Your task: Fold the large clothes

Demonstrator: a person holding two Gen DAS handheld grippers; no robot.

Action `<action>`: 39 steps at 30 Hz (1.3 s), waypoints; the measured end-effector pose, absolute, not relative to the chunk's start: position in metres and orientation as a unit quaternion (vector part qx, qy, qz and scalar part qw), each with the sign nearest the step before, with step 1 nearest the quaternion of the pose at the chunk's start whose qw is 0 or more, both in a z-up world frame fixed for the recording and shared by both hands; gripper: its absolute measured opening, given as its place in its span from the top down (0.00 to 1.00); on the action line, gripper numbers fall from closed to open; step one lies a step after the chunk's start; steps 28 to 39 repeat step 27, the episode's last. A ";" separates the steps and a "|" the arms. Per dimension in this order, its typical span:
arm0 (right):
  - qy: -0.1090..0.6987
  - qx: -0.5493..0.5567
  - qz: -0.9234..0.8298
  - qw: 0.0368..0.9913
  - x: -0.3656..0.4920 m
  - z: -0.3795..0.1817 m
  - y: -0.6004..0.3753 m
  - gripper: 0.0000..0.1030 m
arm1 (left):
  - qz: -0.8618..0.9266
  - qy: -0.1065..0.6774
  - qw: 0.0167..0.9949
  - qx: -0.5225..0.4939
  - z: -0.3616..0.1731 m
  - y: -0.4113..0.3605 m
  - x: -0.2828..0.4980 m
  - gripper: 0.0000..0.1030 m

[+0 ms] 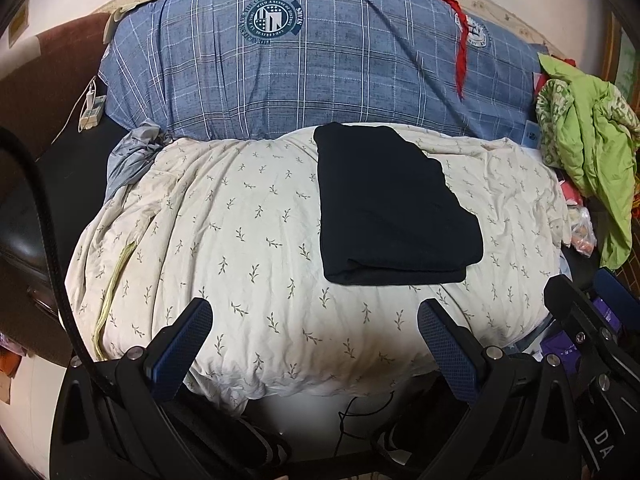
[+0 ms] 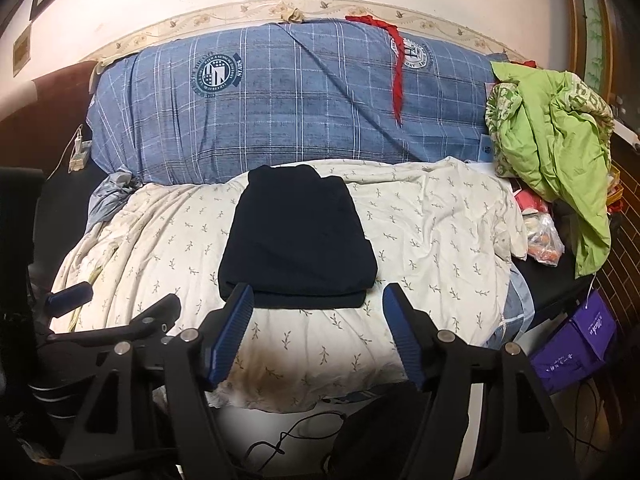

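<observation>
Folded dark navy cloth garment (image 2: 298,236) lies flat on cream leaf-print quilt (image 2: 420,232), long axis running toward blue plaid bolster (image 2: 280,104), folded edge nearest. Left gripper (image 1: 314,344) and right gripper (image 2: 318,334) spread, empty.

The folded garment (image 2: 298,236) is plain black, lying on a cream quilt (image 2: 420,240) sprinkled with small olive-green leaf sprigs. At the bed's far edge the rolled duvet (image 2: 280,112) is denim blue, crossed by white check lines and stamped with dark teal round crests. A red strip (image 2: 398,80) hangs across it. At the bed's right edge the crumpled cloth (image 2: 560,160) is lime green. Both grippers show blue pads (image 2: 234,332) on black frames.
</observation>
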State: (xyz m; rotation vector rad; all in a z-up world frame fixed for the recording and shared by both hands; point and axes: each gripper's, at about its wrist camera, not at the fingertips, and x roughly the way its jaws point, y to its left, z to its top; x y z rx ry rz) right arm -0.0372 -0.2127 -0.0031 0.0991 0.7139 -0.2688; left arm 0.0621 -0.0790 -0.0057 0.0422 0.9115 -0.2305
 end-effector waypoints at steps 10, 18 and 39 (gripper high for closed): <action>0.351 0.048 -0.130 0.926 -0.035 -0.005 -0.211 0.34 | -0.108 0.434 0.894 0.024 -0.007 -0.080 0.062 0.01; 0.354 0.046 -0.131 0.925 -0.032 -0.007 -0.212 0.33 | -0.109 0.435 0.894 0.022 -0.009 -0.077 0.065 0.01; 0.358 0.048 -0.133 0.923 -0.031 -0.009 -0.212 0.31 | -0.108 0.437 0.893 0.021 -0.012 -0.075 0.067 0.01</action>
